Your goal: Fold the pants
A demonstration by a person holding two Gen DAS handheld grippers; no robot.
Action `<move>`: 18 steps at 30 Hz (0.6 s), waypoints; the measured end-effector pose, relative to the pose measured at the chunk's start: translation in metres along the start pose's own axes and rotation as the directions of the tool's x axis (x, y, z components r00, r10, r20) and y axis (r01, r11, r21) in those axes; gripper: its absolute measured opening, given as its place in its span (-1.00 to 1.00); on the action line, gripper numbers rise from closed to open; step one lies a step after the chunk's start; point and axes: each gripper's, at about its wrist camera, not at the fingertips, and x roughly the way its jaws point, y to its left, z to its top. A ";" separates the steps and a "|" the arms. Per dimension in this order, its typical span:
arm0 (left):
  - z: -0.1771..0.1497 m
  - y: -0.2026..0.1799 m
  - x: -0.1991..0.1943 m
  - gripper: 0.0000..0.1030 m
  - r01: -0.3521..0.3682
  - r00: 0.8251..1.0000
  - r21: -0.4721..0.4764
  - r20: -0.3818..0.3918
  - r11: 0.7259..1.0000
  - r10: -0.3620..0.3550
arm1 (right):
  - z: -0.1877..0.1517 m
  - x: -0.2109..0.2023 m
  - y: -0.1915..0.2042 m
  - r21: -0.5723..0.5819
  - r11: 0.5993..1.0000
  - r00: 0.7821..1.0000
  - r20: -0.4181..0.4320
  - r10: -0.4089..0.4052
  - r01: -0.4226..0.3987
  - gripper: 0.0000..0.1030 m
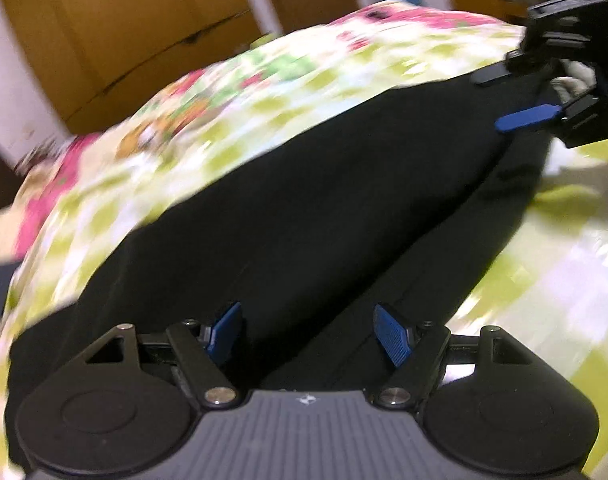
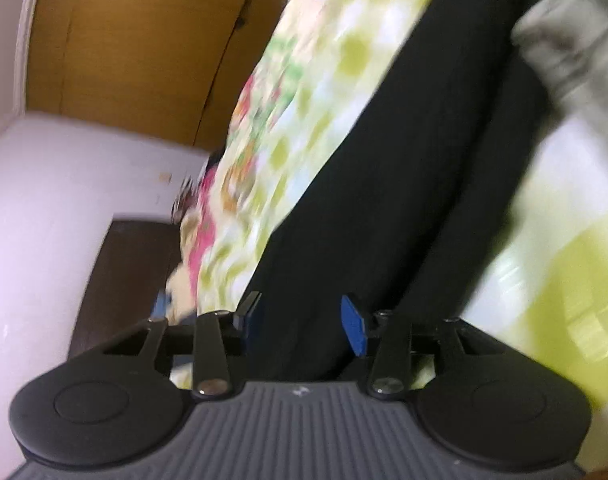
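Black pants, laid lengthwise and flat across floral bedspread, legs side by side, fabric smooth

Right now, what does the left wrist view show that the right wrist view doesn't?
Left wrist only: the right tool seen from outside, over the far end of the black pants, and the left tool, open. Right wrist only: a grey cloth at upper right, and a dark brown panel low on the white wall. Both: the pants on the floral bedsheet and the wooden wardrobe.

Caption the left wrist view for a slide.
Open left gripper over black pants spread on a floral bedsheet, right gripper at the far end.
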 end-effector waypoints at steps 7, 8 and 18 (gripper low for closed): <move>-0.040 0.064 -0.024 0.67 -0.110 0.994 -0.124 -0.029 0.986 0.107 | -0.043 0.054 0.052 -0.121 0.993 0.974 -0.228 -0.014 -0.014 0.22; -0.044 0.072 -0.028 0.67 -0.121 0.993 -0.139 -0.029 0.983 0.118 | -0.048 0.059 0.053 -0.099 0.995 0.969 -0.247 0.003 -0.028 0.22; -0.086 0.107 -0.032 0.68 -0.186 0.982 -0.062 -0.020 0.980 0.186 | -0.124 0.088 0.064 -0.070 0.997 0.926 -0.378 -0.001 -0.028 0.30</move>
